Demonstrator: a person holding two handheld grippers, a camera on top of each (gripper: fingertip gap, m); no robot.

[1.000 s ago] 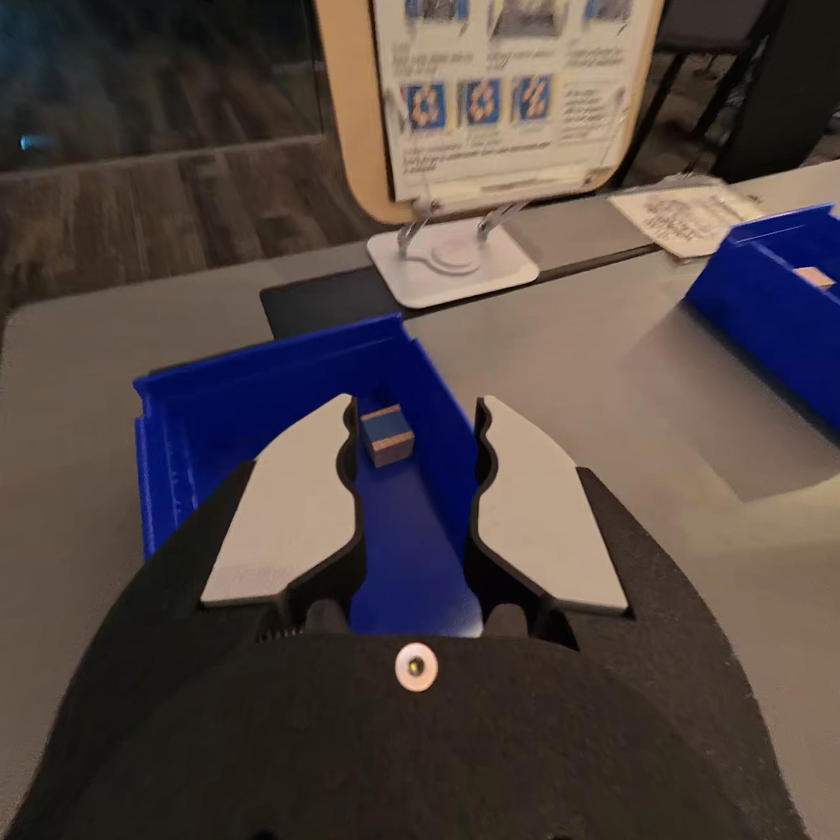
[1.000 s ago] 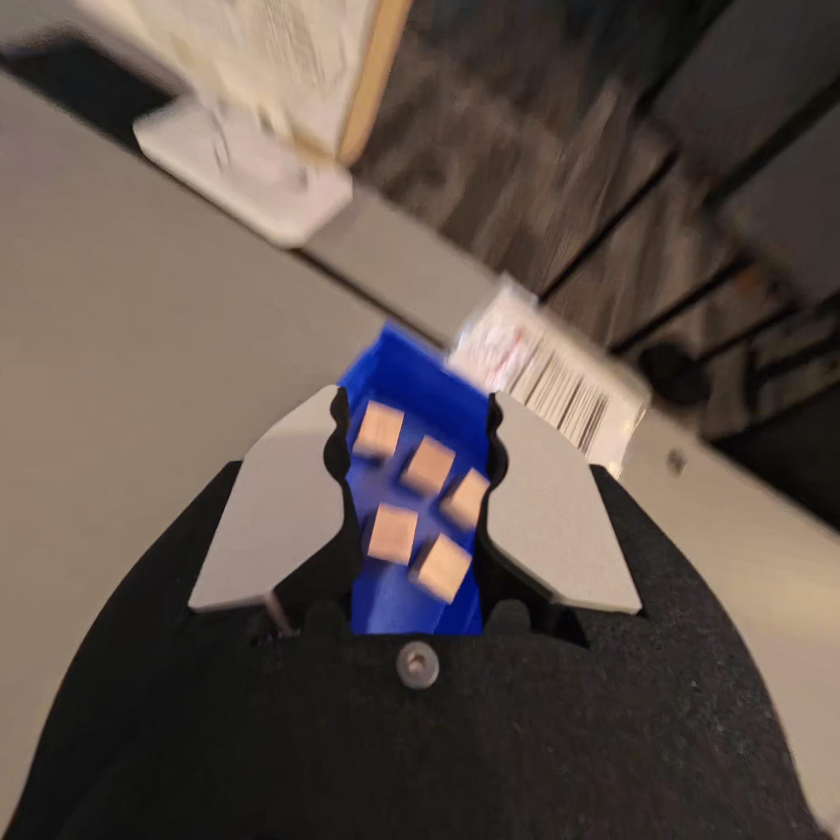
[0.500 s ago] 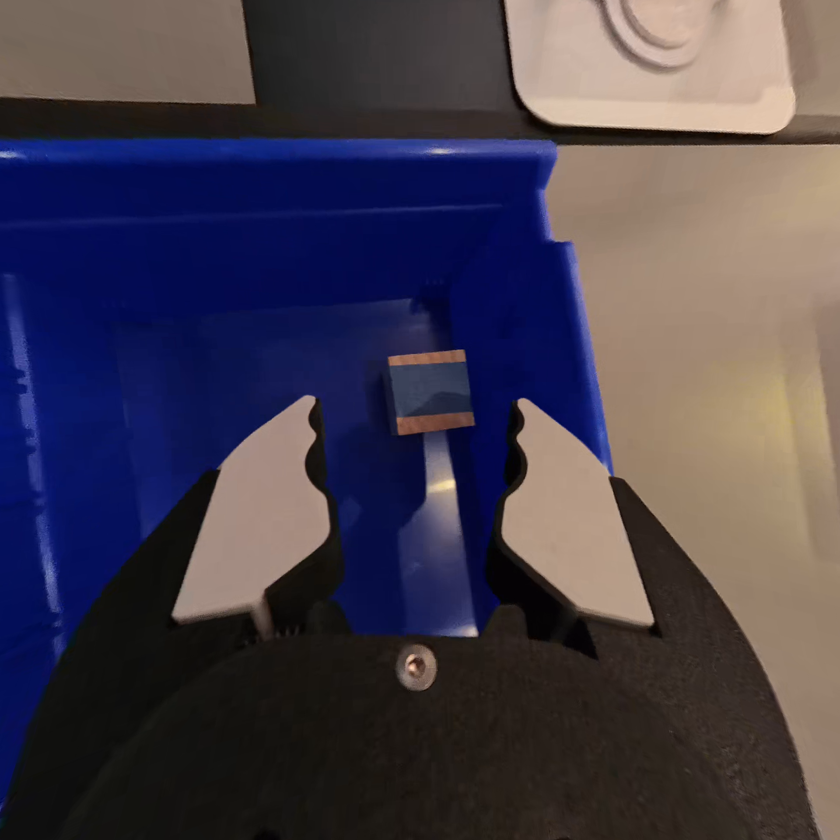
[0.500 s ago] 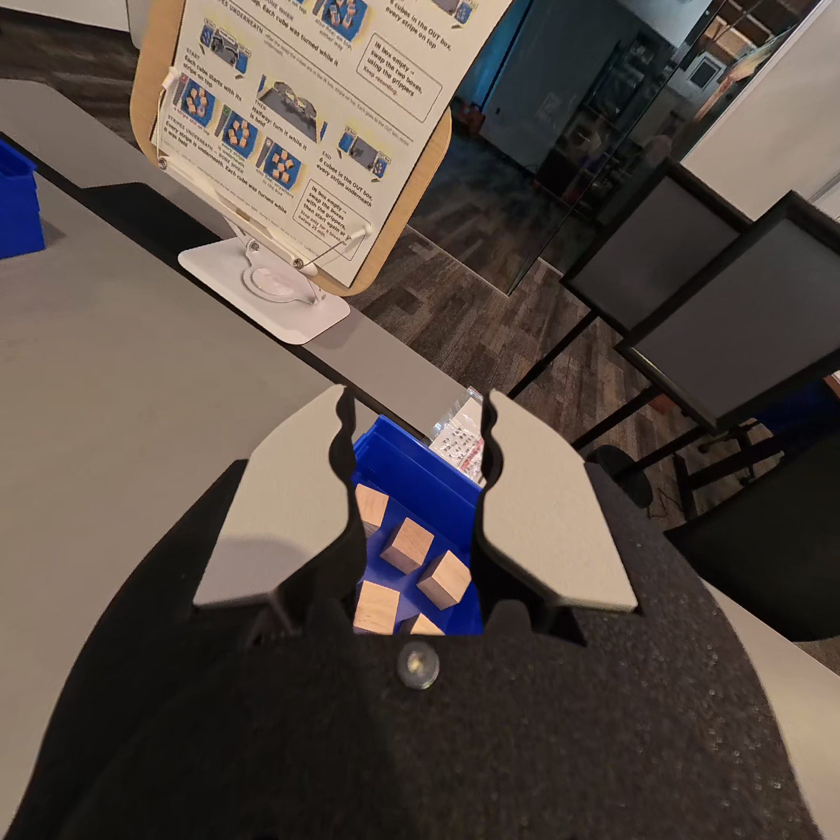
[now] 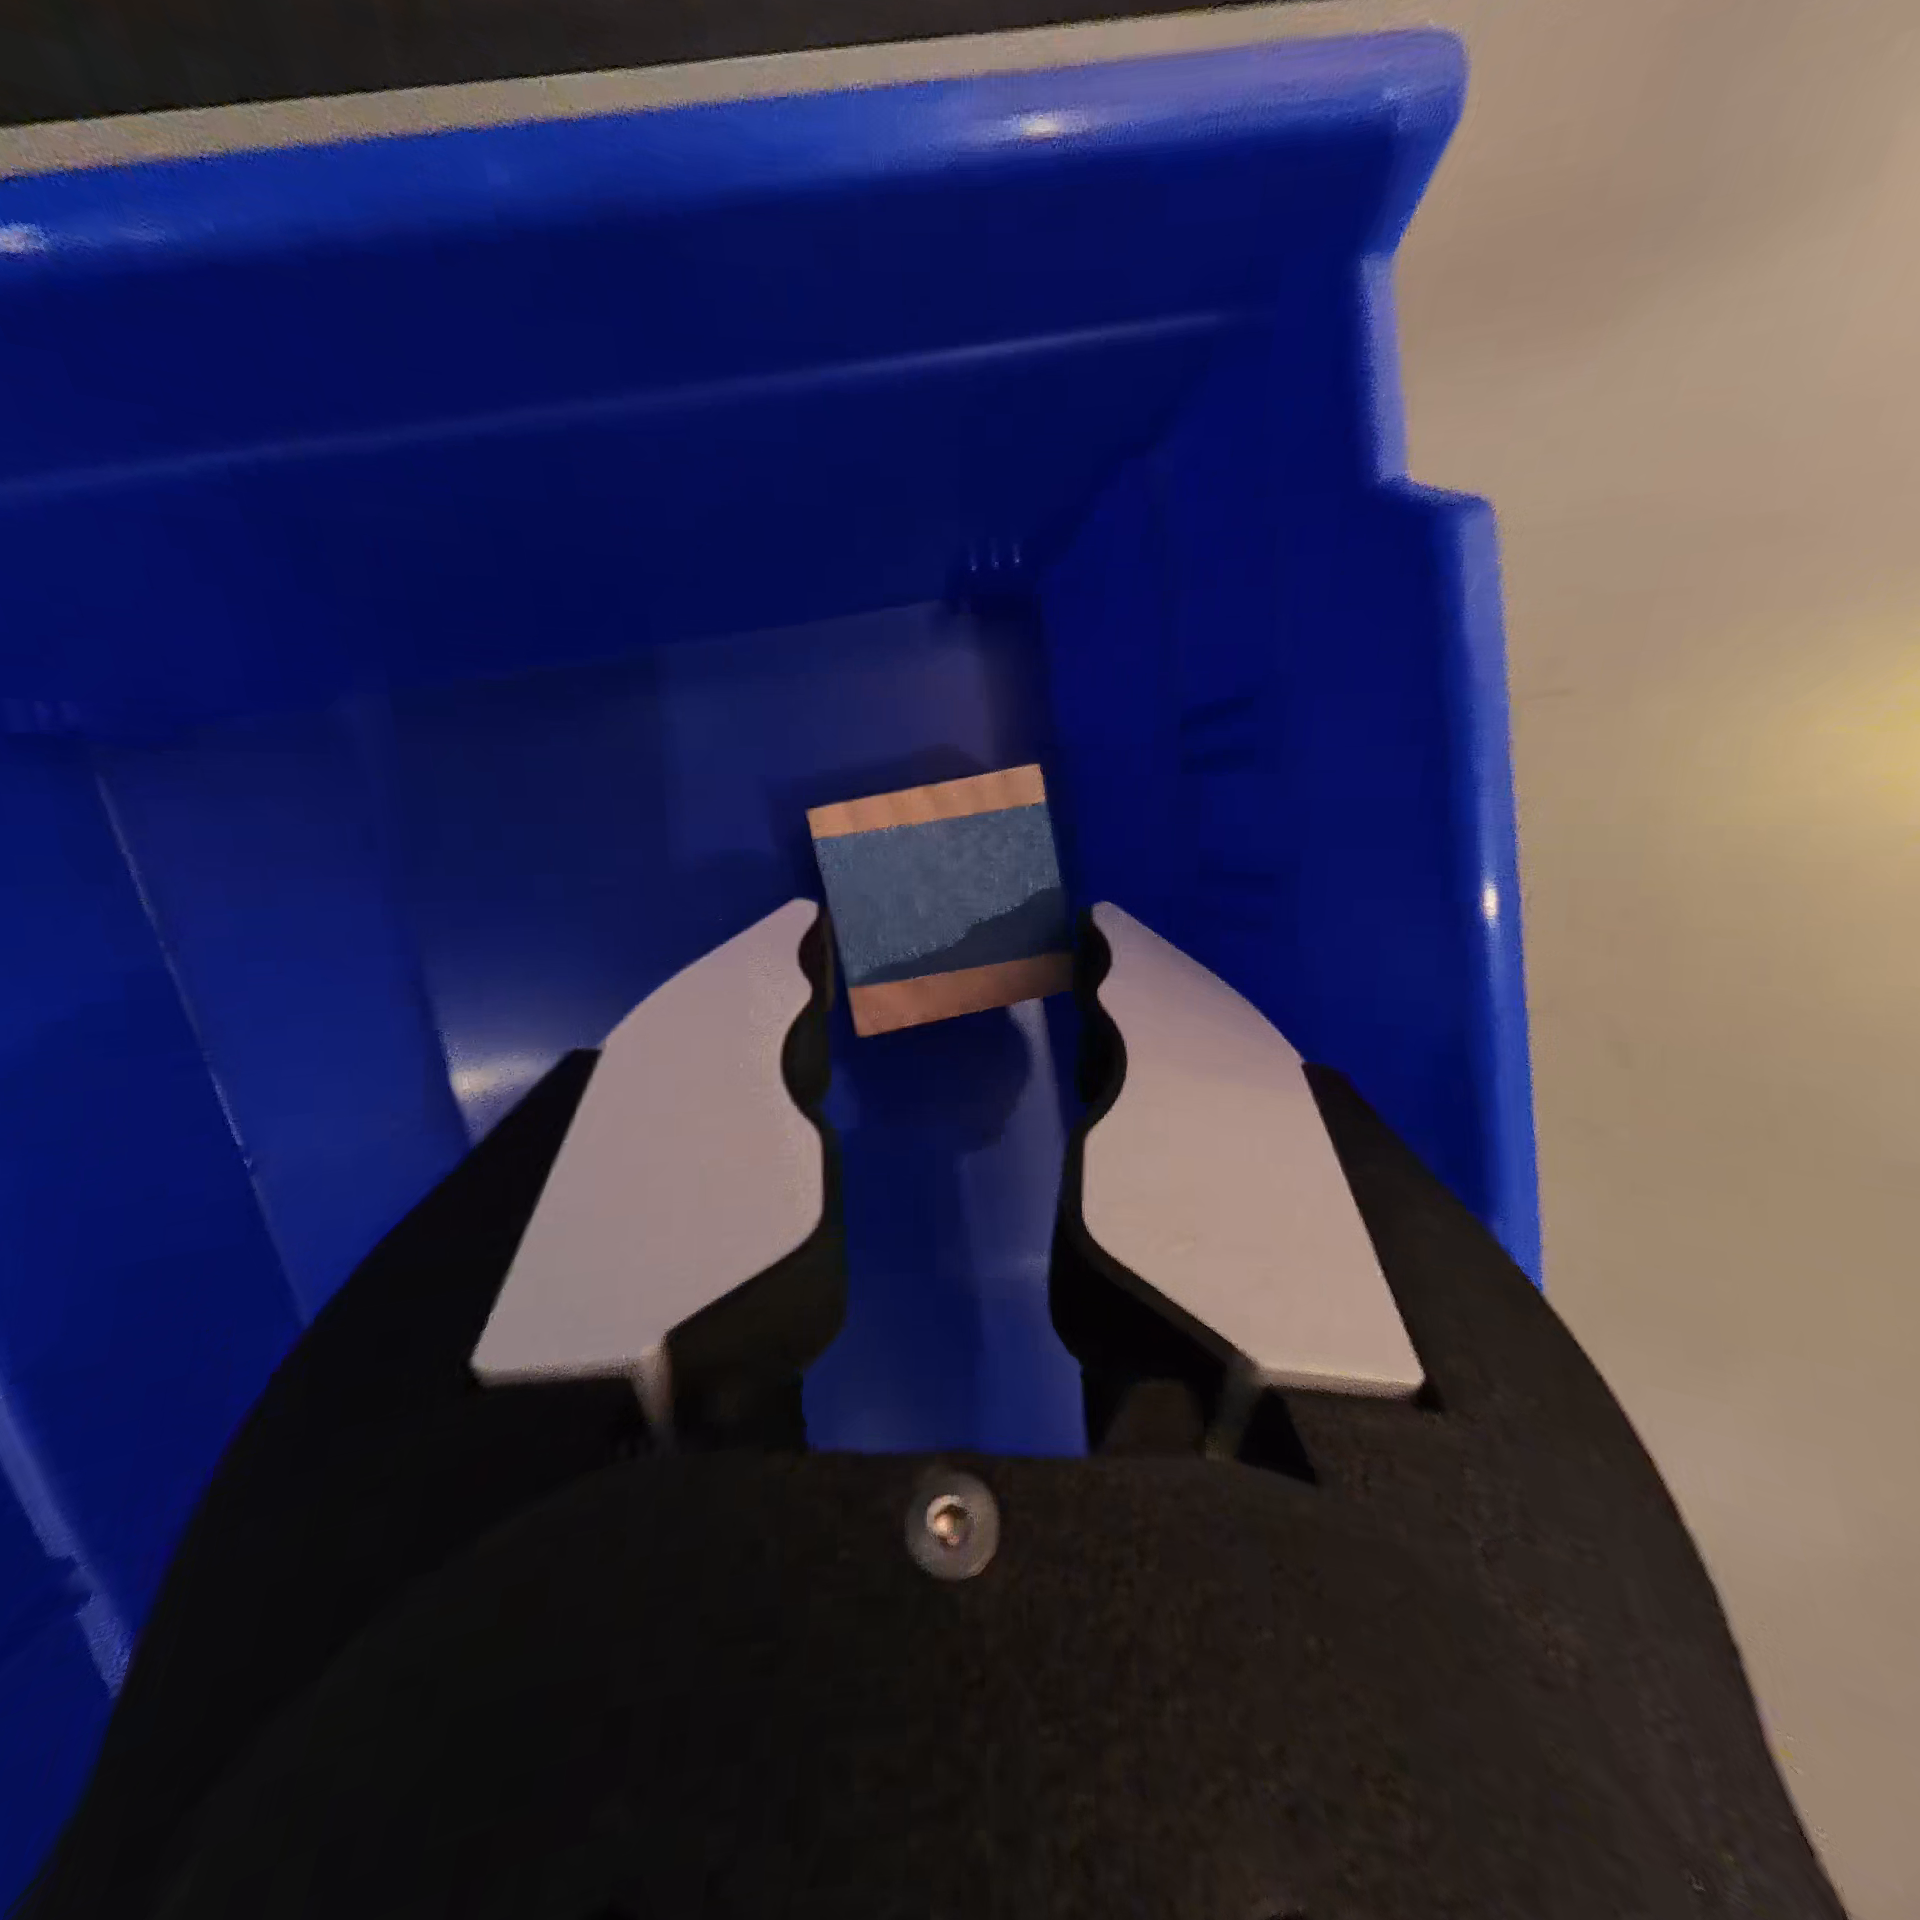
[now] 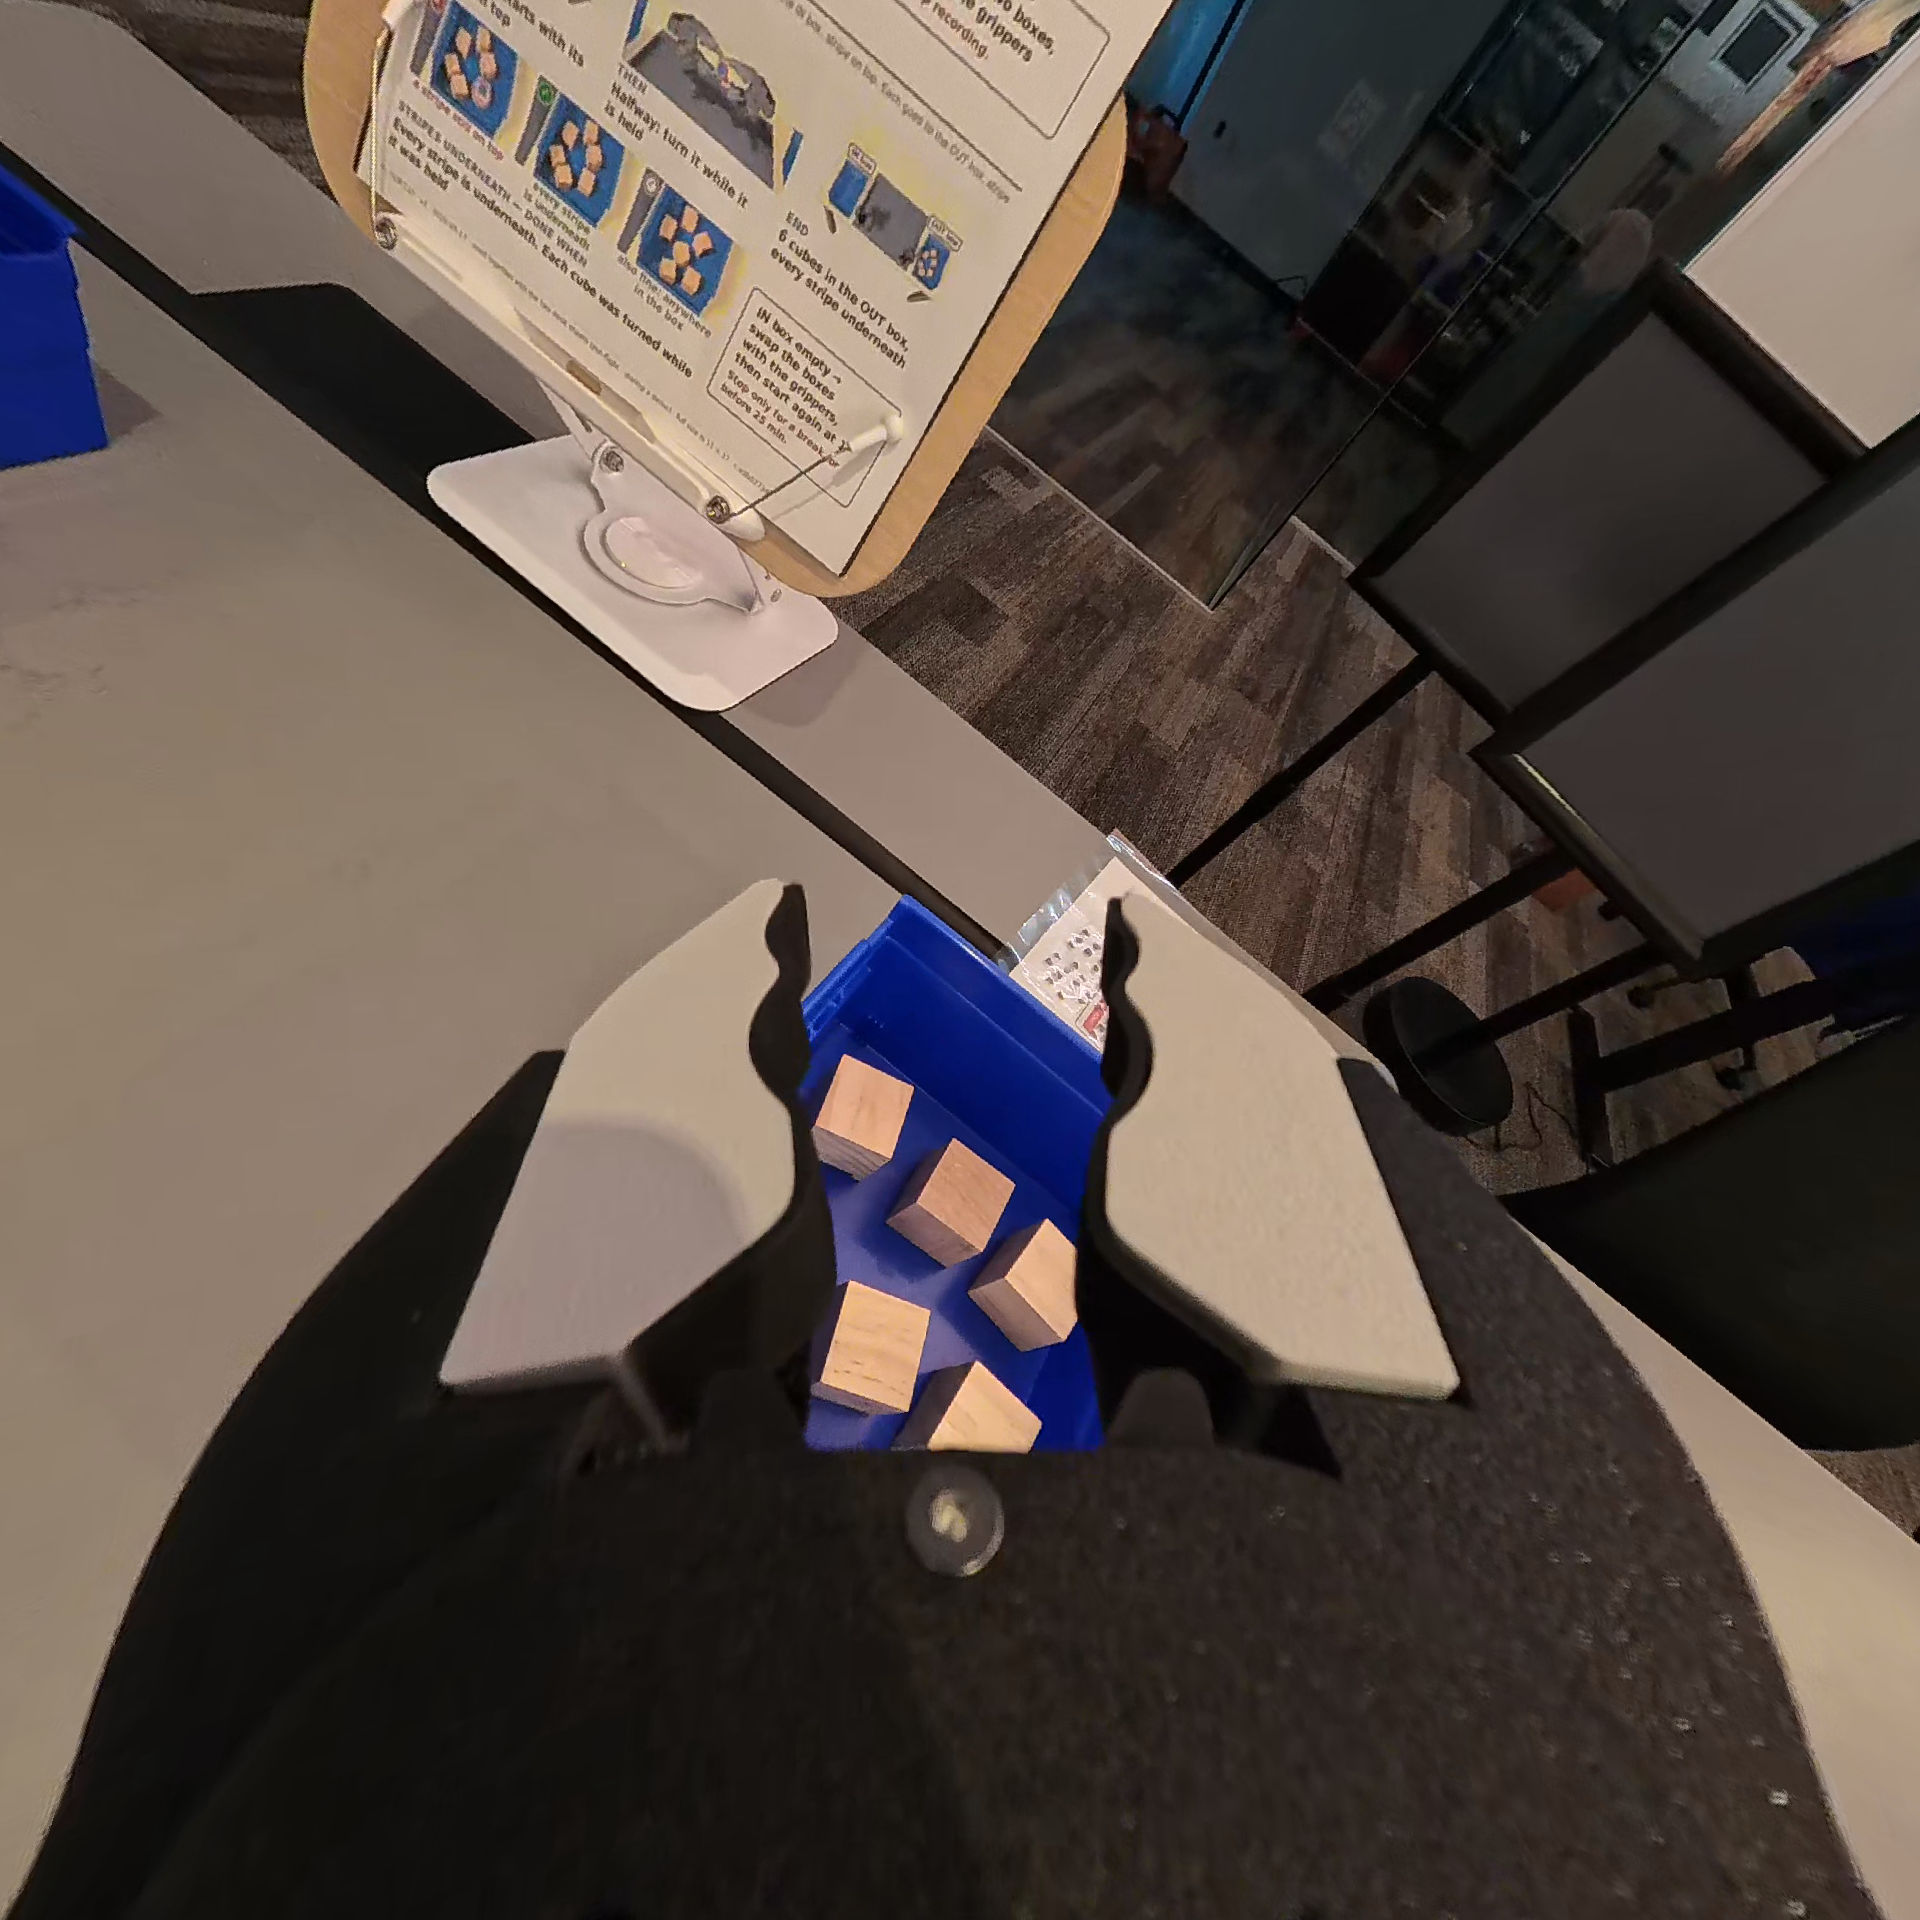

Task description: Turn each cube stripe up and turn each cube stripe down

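A wooden cube (image 5: 940, 899) with a blue stripe facing up lies in a blue bin (image 5: 727, 156), close to its right wall. My left gripper (image 5: 951, 951) reaches down into this bin, and its two fingertips press the cube's left and right sides. In the right wrist view, my right gripper (image 6: 951, 935) is open and empty. It hovers above a second blue bin (image 6: 935, 997) that holds several plain wooden cubes (image 6: 951, 1200) with no stripe showing.
An instruction board on a white stand (image 6: 644, 561) stands at the back of the grey table (image 6: 260, 831). The left bin's corner (image 6: 42, 343) shows at far left. A clear bag with paper (image 6: 1070, 956) lies behind the right bin. Black-framed panels (image 6: 1662, 623) stand beyond the table edge.
My left gripper has dropped into the bin and closed its jaws around the striped cube. My right gripper has steadied above the bin of plain cubes and stays open.
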